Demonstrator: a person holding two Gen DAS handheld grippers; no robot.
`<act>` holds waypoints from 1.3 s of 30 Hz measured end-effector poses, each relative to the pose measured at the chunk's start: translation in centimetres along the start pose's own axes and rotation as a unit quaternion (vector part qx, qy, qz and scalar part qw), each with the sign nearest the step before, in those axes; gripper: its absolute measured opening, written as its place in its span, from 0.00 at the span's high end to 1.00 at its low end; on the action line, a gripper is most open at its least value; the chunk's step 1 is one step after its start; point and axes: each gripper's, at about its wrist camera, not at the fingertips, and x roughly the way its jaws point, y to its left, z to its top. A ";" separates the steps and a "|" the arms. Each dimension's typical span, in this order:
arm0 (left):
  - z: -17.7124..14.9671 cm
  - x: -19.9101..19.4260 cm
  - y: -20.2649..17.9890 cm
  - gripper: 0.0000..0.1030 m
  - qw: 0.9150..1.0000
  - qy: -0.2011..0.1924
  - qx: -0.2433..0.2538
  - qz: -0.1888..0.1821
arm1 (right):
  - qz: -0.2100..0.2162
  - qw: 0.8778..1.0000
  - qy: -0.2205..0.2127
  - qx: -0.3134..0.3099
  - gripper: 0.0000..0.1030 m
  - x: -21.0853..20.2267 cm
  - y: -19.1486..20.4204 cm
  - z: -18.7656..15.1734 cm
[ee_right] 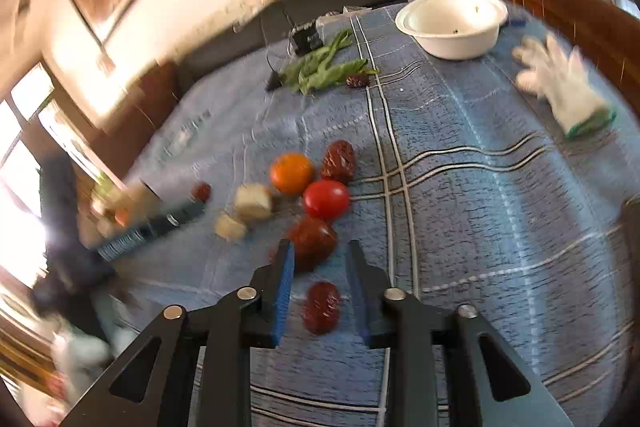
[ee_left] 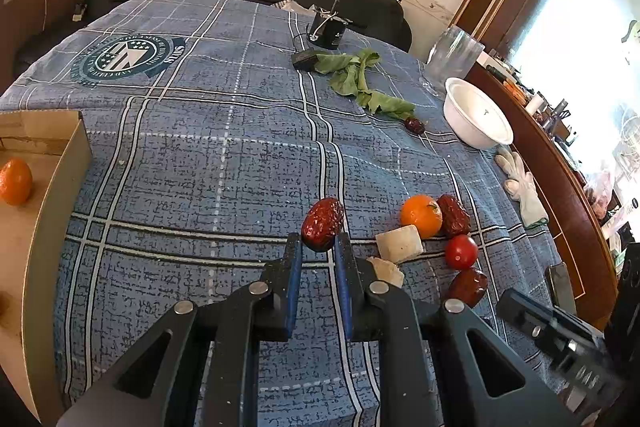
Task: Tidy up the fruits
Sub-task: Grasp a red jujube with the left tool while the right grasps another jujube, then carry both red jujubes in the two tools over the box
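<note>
The checked blue cloth [ee_left: 224,163] covers my whole surface. At its left edge sits the cardboard box [ee_left: 74,163], already holding one orange [ee_left: 15,181], so I judge it the place for fruit. My left gripper [ee_left: 318,243] is pinched narrow on a red date [ee_left: 322,229], lifted ready for the carry there. My right gripper [ee_right: 320,255] stands wide, apart from anything, straddling another date [ee_right: 321,307] on the cloth. Beyond it cluster a tomato [ee_right: 326,199], a second orange [ee_right: 291,173] and pale cubes [ee_right: 253,201].
</note>
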 end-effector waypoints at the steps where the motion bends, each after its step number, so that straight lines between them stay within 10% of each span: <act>1: 0.0 0.0 0.0 0.85 1.000 0.000 0.000 0.000 | -0.009 1.000 0.006 -0.016 0.68 0.1 0.6 -0.3; 8: 0.0 0.2 0.1 0.85 1.000 0.005 -0.004 -0.001 | -0.086 0.994 0.034 -0.065 0.75 1.6 2.1 -1.7; 24: -2.4 -6.9 -0.4 0.85 0.997 -0.068 -0.004 -0.033 | -0.009 0.999 -0.025 -0.037 0.77 -6.5 5.2 -4.6; 31: -4.5 -15.0 4.7 0.85 0.996 -0.083 -0.022 -0.018 | 0.097 0.992 -0.011 -0.084 0.77 -6.6 12.7 -3.7; 39: -3.7 -19.5 14.3 0.85 0.991 -0.083 -0.067 0.084 | 0.225 0.970 0.049 -0.082 0.77 -1.3 21.0 -1.3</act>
